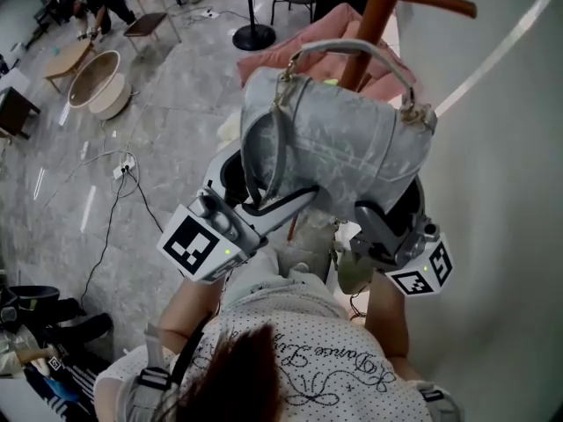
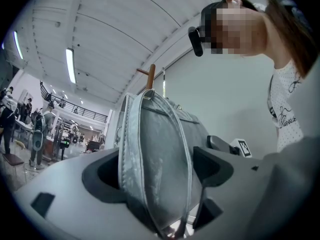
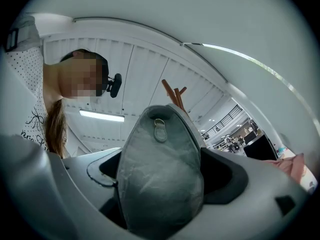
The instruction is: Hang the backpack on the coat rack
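You hold the backpack [image 1: 339,143] up with both tongs, in the middle of the head view. Your left tongs [image 1: 264,207] are squeezed tight on its lower left side, with a strap [image 1: 264,152] running down into the bite. Your right tongs [image 1: 380,214] are squeezed tight on its lower right end. Neither is open at all beyond the bag's thickness.

The coat rack [image 1: 374,16] stands past the top of the bag, toward the top of the frame. The bag's top handle [image 1: 352,49] lies sideways, left to right, just in front of the brown pole. A peg [image 1: 435,3] sticks out to the upper right, higher than the handle. Your right tongs are on the peg's side, so I think the bag must go up and right.

The bag is silver-grey, shiny and crinkly, with small gold rings at the handle.
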Tool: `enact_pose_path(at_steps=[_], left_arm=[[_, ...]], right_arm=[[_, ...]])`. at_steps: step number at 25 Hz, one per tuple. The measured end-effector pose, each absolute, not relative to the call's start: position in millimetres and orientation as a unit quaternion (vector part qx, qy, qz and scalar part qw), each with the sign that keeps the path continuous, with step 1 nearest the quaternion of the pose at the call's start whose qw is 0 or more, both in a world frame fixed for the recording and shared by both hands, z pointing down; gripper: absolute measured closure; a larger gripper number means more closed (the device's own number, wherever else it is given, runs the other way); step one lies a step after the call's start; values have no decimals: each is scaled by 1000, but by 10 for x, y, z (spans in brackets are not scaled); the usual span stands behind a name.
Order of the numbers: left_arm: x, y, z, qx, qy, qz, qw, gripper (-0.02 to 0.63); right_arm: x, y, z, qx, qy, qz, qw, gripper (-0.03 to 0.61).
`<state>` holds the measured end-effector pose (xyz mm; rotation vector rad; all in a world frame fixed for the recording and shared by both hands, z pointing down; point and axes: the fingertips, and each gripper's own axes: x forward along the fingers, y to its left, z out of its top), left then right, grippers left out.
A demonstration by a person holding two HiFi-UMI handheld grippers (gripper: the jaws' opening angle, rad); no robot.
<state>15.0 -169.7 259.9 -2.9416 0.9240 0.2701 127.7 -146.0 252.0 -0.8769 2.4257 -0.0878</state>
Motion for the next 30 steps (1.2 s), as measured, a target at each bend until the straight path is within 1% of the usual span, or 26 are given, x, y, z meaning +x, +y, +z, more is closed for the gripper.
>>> enact_pose_path(at_steps=[6, 15, 22, 30], left_arm=[[51, -1771, 2538, -958, 271, 92, 28, 218], [-15, -2054, 2701, -962, 260, 85, 5, 218], [75, -2249, 2813, -965, 253, 73, -14, 218], [198, -2362, 2969, -968, 242, 56, -20, 216]], right_arm=[[1163, -1463, 2478, -351, 895, -25, 274, 124], [1089, -1705, 2644, -373, 888, -42, 265, 124], [1161, -1880, 2758, -385, 886, -58, 252, 124], [1268, -1982, 2940, -399, 880, -71, 247, 124]])
